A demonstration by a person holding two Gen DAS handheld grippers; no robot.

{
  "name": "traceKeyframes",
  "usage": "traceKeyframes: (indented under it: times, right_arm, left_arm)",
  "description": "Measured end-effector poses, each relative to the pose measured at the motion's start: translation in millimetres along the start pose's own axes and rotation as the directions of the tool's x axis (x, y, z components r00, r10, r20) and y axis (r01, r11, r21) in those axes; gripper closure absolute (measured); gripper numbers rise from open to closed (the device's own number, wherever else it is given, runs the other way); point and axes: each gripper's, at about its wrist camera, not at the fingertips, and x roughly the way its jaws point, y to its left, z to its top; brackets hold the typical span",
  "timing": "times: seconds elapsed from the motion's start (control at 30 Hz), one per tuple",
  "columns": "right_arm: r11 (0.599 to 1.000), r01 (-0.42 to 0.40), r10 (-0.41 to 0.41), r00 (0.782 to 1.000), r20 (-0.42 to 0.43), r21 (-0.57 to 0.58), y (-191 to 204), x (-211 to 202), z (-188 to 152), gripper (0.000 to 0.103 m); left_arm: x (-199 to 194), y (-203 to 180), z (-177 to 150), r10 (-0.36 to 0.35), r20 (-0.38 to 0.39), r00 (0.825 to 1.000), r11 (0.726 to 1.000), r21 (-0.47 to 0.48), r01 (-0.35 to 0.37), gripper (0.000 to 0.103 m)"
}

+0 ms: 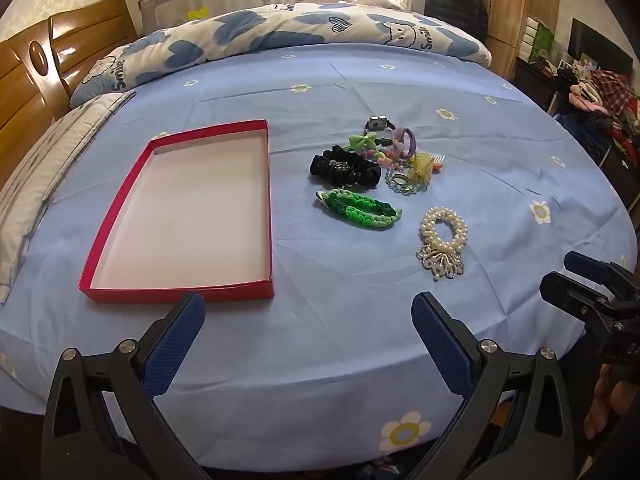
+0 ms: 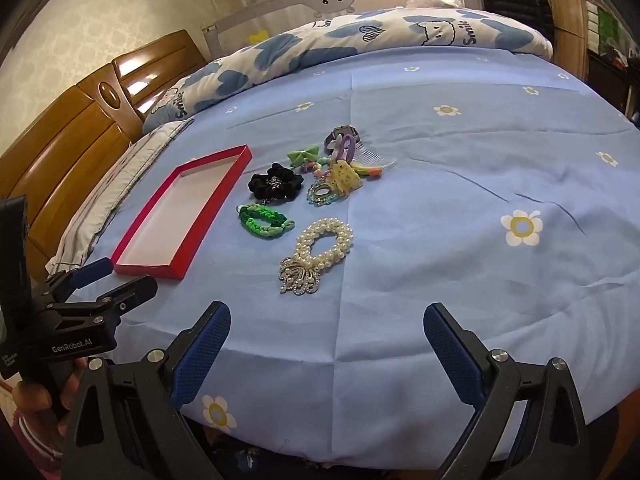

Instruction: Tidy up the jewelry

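While both sets of tongs hover over the near edge of the blue flowered bedsheet (image 1: pixel 340 340), the left tongs (image 1: pixel 308 312) gape wide, gripping nothing, and the right tongs (image 2: pixel 326 324) likewise. The white pearl bracelet with silver brooch (image 2: pixel 316 254) lies just beyond them, right of the shallow red cardboard box (image 1: pixel 178 292).

Left tool (image 1: pixel 308 312) and right tool (image 2: pixel 326 324) hover side by side, jaws spread wide.

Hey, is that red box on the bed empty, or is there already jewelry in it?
Empty. The red box shows only its bare white floor in both views; all the jewelry, like the pearl bracelet, lies on the sheet beside it.
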Motion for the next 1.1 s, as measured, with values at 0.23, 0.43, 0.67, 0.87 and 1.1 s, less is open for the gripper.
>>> traceKeyframes:
  times: [0.23, 0.43, 0.67, 0.87, 1.1]
  right_arm:
    - [1.000, -0.004, 0.004, 1.000, 0.001, -0.006, 1.1, -0.4, 0.3, 0.005]
    - [1.000, -0.008, 0.008, 1.000, -0.001, -0.010, 3.7, -0.2, 1.5, 0.005]
    - [1.000, -0.012, 0.012, 1.000, 0.003, -0.014, 5.2, -1.3, 3.3, 0.006]
    - [1.000, -0.014, 0.014, 1.000, 0.004, -0.014, 5.8, -1.9, 2.6, 0.006]
    - [1.000, -0.018, 0.018, 1.000, 0.007, -0.016, 5.9, -2.7, 3.2, 0.006]
  left_arm:
    - [-0.9, 1.1, 1.2, 0.000, -0.001, 1.000, 1.000, -0.002, 0.000, 0.000]
    - [-0.7, 1.3, 0.5, 0.004, -0.001, 1.000, 1.000, -0.007, -0.004, 0.000]
    - [0.0, 2.4, 0.3, 0.002, -0.004, 1.000, 1.000, -0.008, -0.002, 0.000]
    - [0.7, 3.3, -0.1, 0.001, -0.002, 1.000, 1.000, -0.008, -0.001, 0.000]
    - [1.2, 3.3, 0.3, 0.001, -0.002, 1.000, 1.000, -0.006, -0.001, 0.000]
